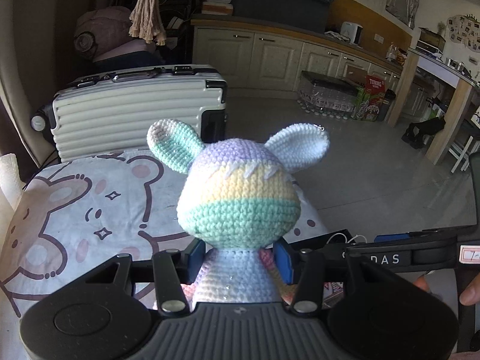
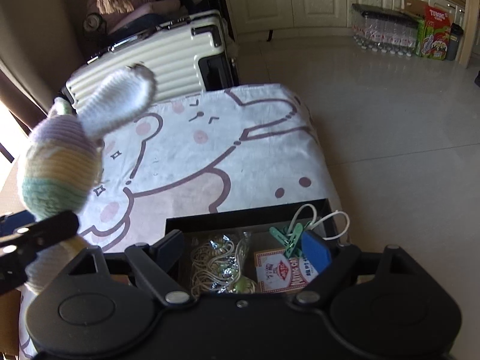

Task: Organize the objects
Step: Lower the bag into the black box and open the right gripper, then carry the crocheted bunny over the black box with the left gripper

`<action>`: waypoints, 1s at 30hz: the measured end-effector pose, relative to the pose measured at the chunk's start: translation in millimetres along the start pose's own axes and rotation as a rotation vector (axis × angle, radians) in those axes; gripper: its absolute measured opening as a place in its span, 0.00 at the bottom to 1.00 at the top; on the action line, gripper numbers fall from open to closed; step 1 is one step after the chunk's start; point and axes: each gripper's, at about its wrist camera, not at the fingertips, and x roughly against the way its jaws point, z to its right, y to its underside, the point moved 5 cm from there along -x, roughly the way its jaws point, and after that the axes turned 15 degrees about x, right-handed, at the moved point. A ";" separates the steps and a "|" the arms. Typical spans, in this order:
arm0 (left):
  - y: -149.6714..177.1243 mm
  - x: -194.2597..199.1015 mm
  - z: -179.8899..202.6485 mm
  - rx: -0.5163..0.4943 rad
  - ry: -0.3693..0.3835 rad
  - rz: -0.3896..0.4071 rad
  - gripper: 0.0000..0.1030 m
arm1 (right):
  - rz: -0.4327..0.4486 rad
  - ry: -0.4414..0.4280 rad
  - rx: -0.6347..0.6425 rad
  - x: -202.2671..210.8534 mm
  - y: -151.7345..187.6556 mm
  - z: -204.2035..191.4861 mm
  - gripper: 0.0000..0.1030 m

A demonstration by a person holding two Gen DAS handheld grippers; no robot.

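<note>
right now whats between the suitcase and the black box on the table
In the right wrist view, only bare bear-print cloth lies between the suitcase and the box. The crochet toy is off to the left, in the left claw.

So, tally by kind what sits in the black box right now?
Card pack: 1
Green clip: 1
White cord: 1
Tangle of string and foil: 1
Total: 4 in the box
</note>
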 end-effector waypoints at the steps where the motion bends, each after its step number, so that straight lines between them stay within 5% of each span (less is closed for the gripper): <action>1: 1.0 -0.4 4.0 -0.005 0.008 -0.003 0.49 | 0.007 0.008 0.001 5.1 -0.5 1.2 0.84; 14: 21.8 -20.1 45.0 -0.234 0.070 -0.049 0.49 | 0.109 0.053 -0.109 51.0 3.2 37.3 0.84; 30: 59.9 -86.2 87.7 -0.451 0.132 -0.148 0.49 | 0.105 0.089 -0.169 50.9 17.9 75.0 0.83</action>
